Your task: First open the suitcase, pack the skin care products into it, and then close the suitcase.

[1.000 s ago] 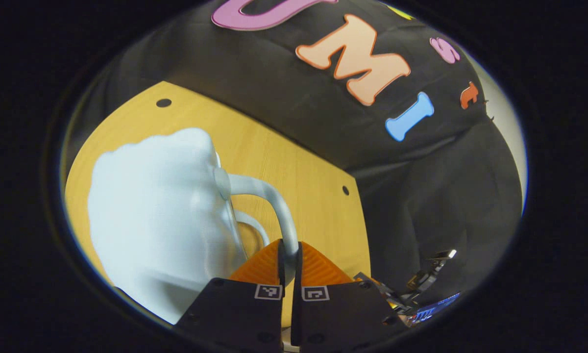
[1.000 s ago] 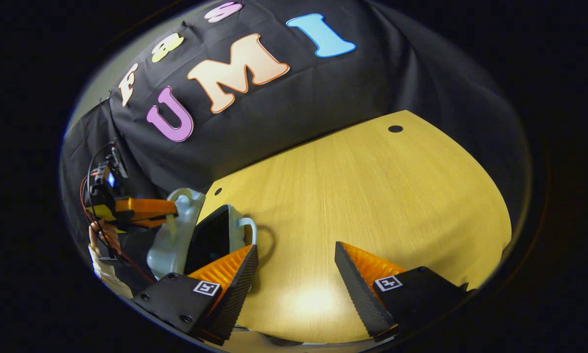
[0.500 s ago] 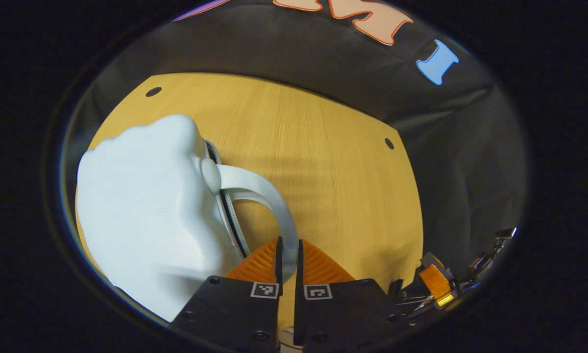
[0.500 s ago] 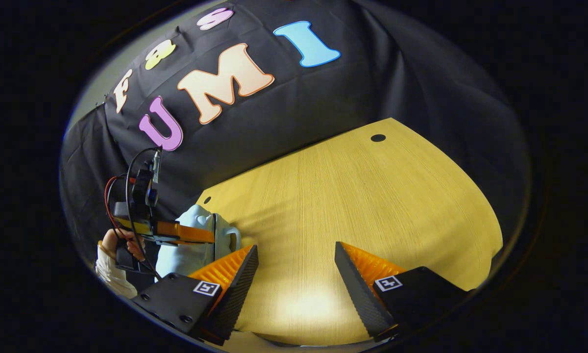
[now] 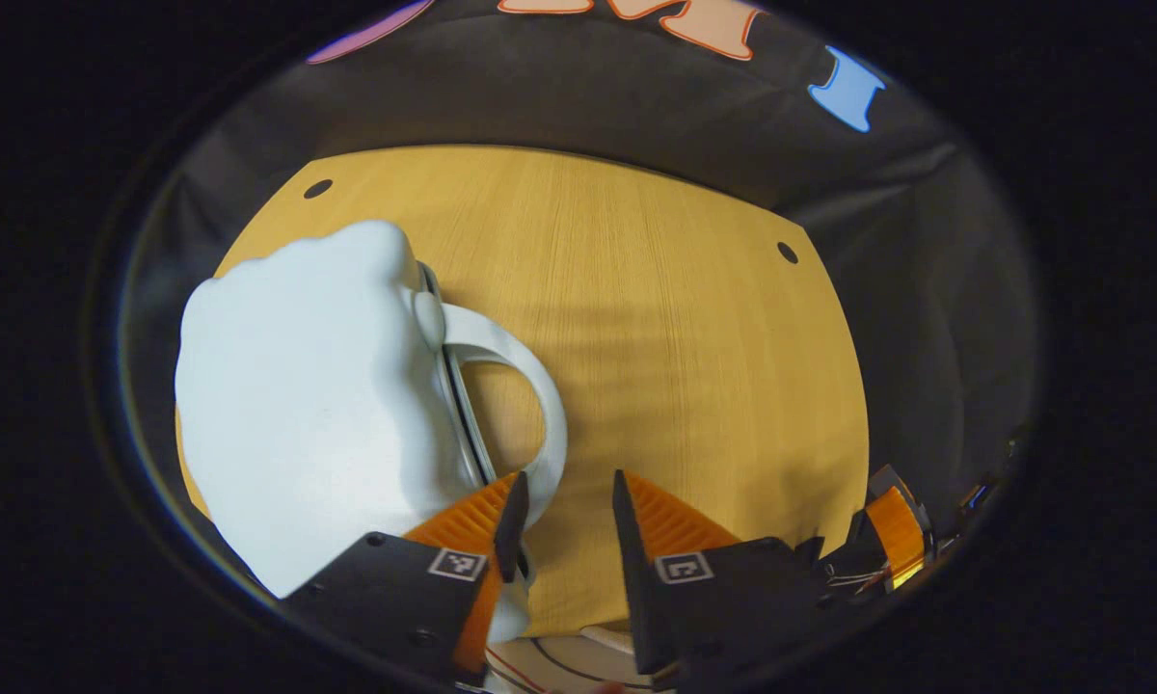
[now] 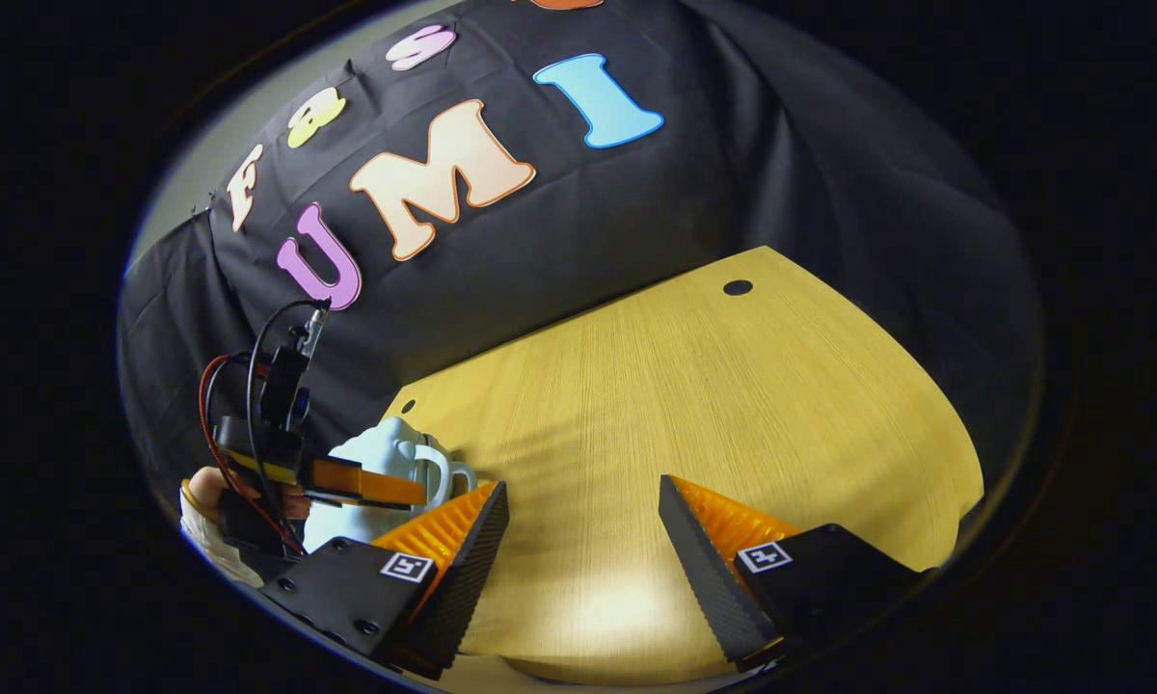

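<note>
A pale, lumpy hard-shell suitcase lies with its two halves together at the left of the wooden table. Its looped handle sticks out to the right. My left gripper is open, with the handle's lower end just beside its left finger and nothing pressed between the fingers. In the right gripper view the suitcase is small at the lower left, with the left gripper reaching over it. My right gripper hovers open over bare table.
The table has small dark holes near its corners and black cloth behind it. A hand holds the left gripper's body with its wires. Part of the right gripper shows at the table's right edge.
The left gripper held the handle shut, swung the raised half of the suitcase down until it met the other, then opened and let go. The right gripper barely moved.
</note>
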The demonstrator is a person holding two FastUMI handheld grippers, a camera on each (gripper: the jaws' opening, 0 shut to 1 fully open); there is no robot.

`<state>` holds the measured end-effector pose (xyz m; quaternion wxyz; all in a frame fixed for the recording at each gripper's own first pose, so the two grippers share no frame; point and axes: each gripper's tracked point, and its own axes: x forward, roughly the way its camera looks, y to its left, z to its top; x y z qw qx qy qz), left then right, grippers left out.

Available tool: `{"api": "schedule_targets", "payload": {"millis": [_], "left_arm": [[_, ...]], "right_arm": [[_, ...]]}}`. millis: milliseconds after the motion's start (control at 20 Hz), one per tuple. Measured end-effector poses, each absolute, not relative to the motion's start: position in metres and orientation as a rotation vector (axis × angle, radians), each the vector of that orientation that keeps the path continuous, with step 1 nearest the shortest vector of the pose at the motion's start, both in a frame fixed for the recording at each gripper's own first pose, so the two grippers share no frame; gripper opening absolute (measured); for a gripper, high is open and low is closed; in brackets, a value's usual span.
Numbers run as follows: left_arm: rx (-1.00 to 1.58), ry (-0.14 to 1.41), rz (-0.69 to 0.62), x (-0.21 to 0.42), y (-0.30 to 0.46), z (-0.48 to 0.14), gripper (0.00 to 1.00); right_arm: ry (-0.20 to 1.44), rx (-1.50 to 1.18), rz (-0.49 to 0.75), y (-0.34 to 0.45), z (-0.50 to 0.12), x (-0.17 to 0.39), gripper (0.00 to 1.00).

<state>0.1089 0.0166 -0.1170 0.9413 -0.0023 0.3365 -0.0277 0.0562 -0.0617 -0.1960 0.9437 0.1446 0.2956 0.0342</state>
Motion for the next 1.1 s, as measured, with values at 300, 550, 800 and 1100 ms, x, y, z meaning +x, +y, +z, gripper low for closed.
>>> {"api": "schedule_targets", "payload": {"millis": [300,550,800,1100], "left_arm": [[0.128,0.681,0.017,0.081,0.011,-0.126,0.75],[0.198,0.695,0.028,0.05,-0.007,-0.136,0.77],[0.259,0.698,0.024,0.033,-0.018,-0.145,0.75],[0.259,0.683,0.05,0.026,-0.017,-0.143,0.74]], "right_arm": [[0.578,0.279,0.093,-0.059,-0.187,0.052,0.98],[0.562,0.252,0.103,-0.063,-0.179,0.05,0.98],[0.549,0.26,0.113,-0.068,-0.175,0.049,0.98],[0.549,0.263,0.124,-0.074,-0.173,0.045,0.98]]}}
